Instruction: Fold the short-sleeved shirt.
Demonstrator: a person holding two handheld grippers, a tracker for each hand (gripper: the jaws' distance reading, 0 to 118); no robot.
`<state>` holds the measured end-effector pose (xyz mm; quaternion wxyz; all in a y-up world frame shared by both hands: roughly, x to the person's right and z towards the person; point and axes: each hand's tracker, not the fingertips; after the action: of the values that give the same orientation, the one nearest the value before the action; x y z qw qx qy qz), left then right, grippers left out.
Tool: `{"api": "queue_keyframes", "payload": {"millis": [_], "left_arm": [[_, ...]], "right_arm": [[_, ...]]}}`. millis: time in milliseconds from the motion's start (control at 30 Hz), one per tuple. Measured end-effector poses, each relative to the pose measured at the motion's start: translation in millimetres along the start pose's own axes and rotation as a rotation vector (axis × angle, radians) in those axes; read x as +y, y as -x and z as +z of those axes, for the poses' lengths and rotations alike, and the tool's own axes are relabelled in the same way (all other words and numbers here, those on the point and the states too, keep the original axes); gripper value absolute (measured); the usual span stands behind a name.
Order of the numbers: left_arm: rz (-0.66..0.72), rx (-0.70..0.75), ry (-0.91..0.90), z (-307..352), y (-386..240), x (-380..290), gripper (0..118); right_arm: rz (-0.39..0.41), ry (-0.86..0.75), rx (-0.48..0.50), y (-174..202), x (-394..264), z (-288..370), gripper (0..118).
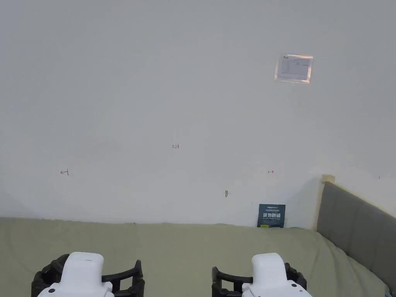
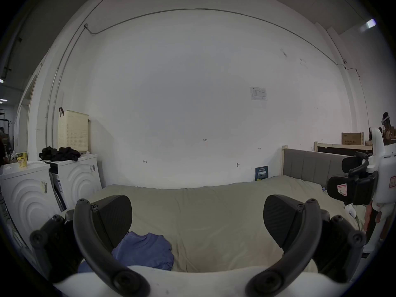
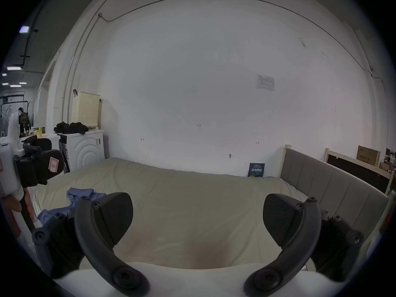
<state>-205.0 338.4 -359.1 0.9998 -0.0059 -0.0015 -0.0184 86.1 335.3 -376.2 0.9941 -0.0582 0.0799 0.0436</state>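
Shirt [image 2: 147, 253]: blue, crumpled in a loose heap on the bed; lies at the near left part of the bed; seen from the left gripper view it sits low, beside and partly behind that gripper's left jaw, not between the jaws; from the right gripper view it lies left of and beyond the left jaw, apart from it.

Left gripper [image 2: 197, 219]: held above the bed; jaws spread wide; nothing between them but bare sheet; not touching the shirt.

Right gripper [image 3: 198, 218]: held above the bed, to the right of the left gripper; jaws spread wide; nothing gripped; well apart from the shirt.

Bed [image 1: 185, 247]: covered in a pale green sheet, lightly creased; runs along the far wall; grey padded headboard [image 1: 359, 228] at its right end.

Wall [image 1: 174, 96]: white; sheet of paper [image 1: 294, 68] stuck up high on the right; small dark blue sign [image 1: 271, 215] leaning at the far right of the bed.

Washing machines [image 2: 79, 178]: two white ones to the left of the bed; dark clothes [image 2: 59, 153] piled on top; cream basket [image 2: 72, 130] behind them.
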Motion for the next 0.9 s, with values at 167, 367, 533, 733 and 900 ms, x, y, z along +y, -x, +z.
{"api": "queue_keyframes", "payload": {"millis": [167,367,533,733,900], "left_arm": [[-0.010,-0.013,0.008,-2.9,-5.7,-0.8,92],[-0.030,-0.039,0.027,-6.6,-15.7,-4.8,0],[0.001,-0.049,0.038,-8.7,-17.9,-5.1,0],[0.010,-0.021,0.021,2.4,-3.7,-3.3,0],[-0.057,0.128,-0.013,33.1,35.1,1.9,0]], "right_arm": [[0.004,0.011,0.005,-0.2,-0.1,-0.6,107],[0.031,0.005,-0.043,3.3,-3.3,1.9,0],[0.021,0.018,-0.036,-1.0,-5.5,0.2,0],[0.023,0.005,0.009,9.3,-1.3,0.9,0],[0.041,-0.024,0.157,57.4,2.4,-3.9,0]]}}
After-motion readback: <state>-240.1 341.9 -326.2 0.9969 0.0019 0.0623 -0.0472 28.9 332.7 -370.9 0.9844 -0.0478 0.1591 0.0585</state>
